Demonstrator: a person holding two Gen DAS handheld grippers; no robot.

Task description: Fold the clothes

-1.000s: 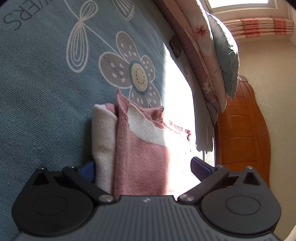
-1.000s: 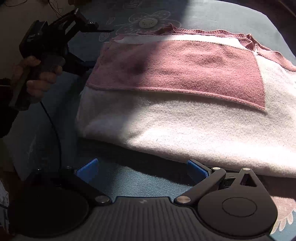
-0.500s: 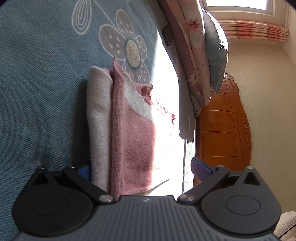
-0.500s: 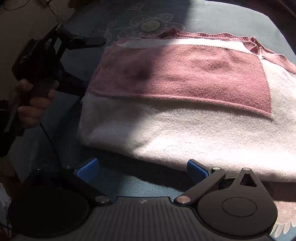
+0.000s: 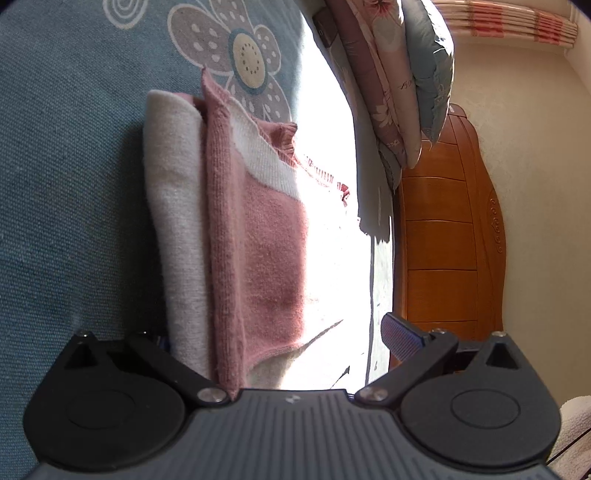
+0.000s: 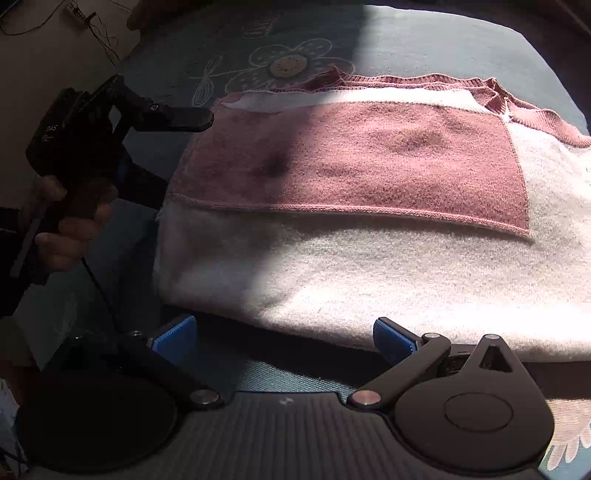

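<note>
A folded pink and cream sweater [image 6: 351, 184] lies on the blue flowered bedspread [image 6: 443, 44]. In the left wrist view the sweater [image 5: 255, 258] runs away from me, and its near end sits between the fingers of my left gripper [image 5: 280, 336], which is open. The cream fold hides the left fingertip. In the right wrist view the left gripper [image 6: 181, 155] straddles the sweater's left end, held by a hand [image 6: 70, 225]. My right gripper [image 6: 284, 334] is open just short of the sweater's near cream edge, with only bedspread between its fingers.
Stacked pillows [image 5: 391, 81] lean at the head of the bed against a wooden headboard [image 5: 443, 240]. Strong sunlight washes out the far half of the sweater. Cables [image 6: 92, 33] lie on the floor beyond the bed's left corner.
The left gripper has pushed further over the sweater's end, and its left fingertip is now hidden by the fold. The right gripper has hardly moved.
</note>
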